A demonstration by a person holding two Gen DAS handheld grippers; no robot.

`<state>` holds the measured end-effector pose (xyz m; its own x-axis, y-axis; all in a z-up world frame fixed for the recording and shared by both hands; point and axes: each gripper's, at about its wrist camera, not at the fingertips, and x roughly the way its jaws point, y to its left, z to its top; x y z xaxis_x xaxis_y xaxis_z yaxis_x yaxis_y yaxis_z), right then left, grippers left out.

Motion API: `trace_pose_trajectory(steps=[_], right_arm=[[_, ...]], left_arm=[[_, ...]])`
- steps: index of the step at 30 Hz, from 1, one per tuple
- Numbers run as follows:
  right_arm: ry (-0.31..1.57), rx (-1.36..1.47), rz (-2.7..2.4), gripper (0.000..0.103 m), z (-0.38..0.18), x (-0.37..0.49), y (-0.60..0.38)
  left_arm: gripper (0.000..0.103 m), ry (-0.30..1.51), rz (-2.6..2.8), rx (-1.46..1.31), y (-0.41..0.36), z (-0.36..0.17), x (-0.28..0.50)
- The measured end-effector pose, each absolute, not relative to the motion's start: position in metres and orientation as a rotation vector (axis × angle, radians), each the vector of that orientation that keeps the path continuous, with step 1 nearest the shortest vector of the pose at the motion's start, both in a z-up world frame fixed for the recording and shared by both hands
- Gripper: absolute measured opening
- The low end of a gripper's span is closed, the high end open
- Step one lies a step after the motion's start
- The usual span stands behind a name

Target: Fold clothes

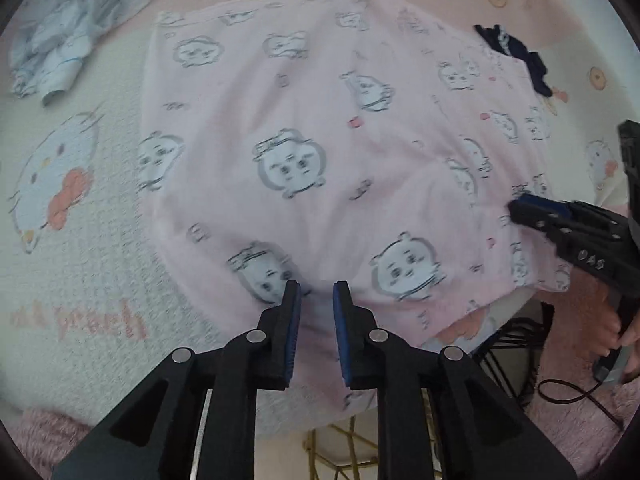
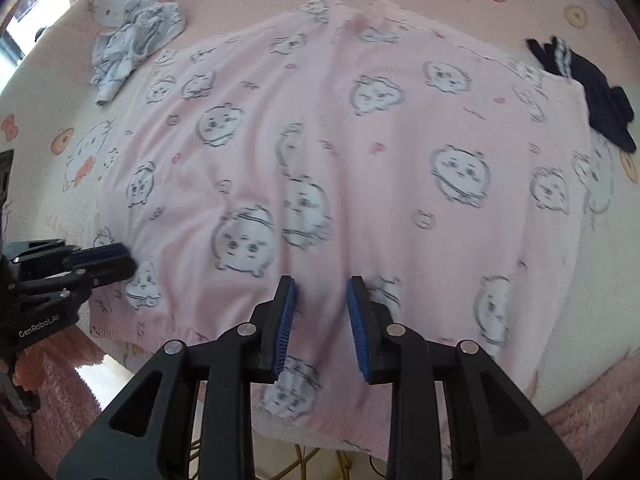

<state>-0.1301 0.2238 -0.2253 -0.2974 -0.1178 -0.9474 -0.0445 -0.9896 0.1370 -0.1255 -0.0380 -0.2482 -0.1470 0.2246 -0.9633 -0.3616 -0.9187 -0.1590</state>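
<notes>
1. Looking down over the bed, I have the pink garment, printed with round cartoon faces, spread flat on the bedsheet. It reaches away from me, and its near edge hangs over the side of the bed.
2. The relation that matters is that the near edge runs from side to side under both tools, with the rest of the cloth straight ahead of the tips. A fold would, I judge, carry that edge away from me towards the far edge.
3. My left gripper is over the near edge towards the left corner, so it is the nearer one to that corner. My right gripper sits further along the same edge to the right.
4. The left gripper's pads are a little apart, with cloth showing in the gap but nothing pinched.
5. The right gripper's pads are also apart. The cloth beyond them looks flat, and I see no fold held.
6. A crumpled pale blue garment lies beyond the far left corner. A dark garment touches the far right corner.
7. The left tool's body reads "GenRobot.AI". The right tool has short raised letters that I cannot read with confidence. Pink script on the sheet is too blurred to be sure of.
</notes>
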Motion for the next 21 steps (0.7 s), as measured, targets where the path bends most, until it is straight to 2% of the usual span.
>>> trace_pose_trajectory(steps=[3, 4, 6, 7, 8, 13, 18, 21], right_arm=[[-0.366, 1.835, -2.520, 0.027, -0.221, -0.108, 0.259], [-0.409, 1.839, -2.528, 0.027, -0.221, -0.103, 0.268], [-0.454, 1.836, -2.526, 0.027, -0.221, -0.099, 0.274], [-0.443, 1.846, -2.525, 0.027, -0.222, -0.099, 0.274], [-0.425, 1.858, -2.524, 0.027, -0.223, -0.099, 0.273], [-0.437, 1.902, -2.552, 0.027, -0.223, -0.087, 0.295], [-0.563, 1.791, -2.636, 0.027, -0.209, -0.079, 0.328], [-0.473, 1.722, -2.609, 0.029, -0.212, -0.092, 0.319]], left_arm=[[0.023, 0.072, 2.121, -1.737, -0.048, -0.244, -0.122], [0.027, 0.049, 2.114, -1.718, -0.047, -0.242, -0.123], [0.041, -0.006, 2.091, -1.656, -0.035, -0.239, -0.124], [0.053, -0.030, 2.077, -1.636, -0.029, -0.240, -0.125], [0.056, 0.001, 2.076, -1.647, -0.021, -0.244, -0.125], [0.056, 0.217, 2.121, -1.665, 0.003, -0.248, -0.111], [0.058, 0.214, 2.128, -1.658, 0.000, -0.249, -0.110], [0.059, 0.225, 2.135, -1.666, 0.001, -0.251, -0.110]])
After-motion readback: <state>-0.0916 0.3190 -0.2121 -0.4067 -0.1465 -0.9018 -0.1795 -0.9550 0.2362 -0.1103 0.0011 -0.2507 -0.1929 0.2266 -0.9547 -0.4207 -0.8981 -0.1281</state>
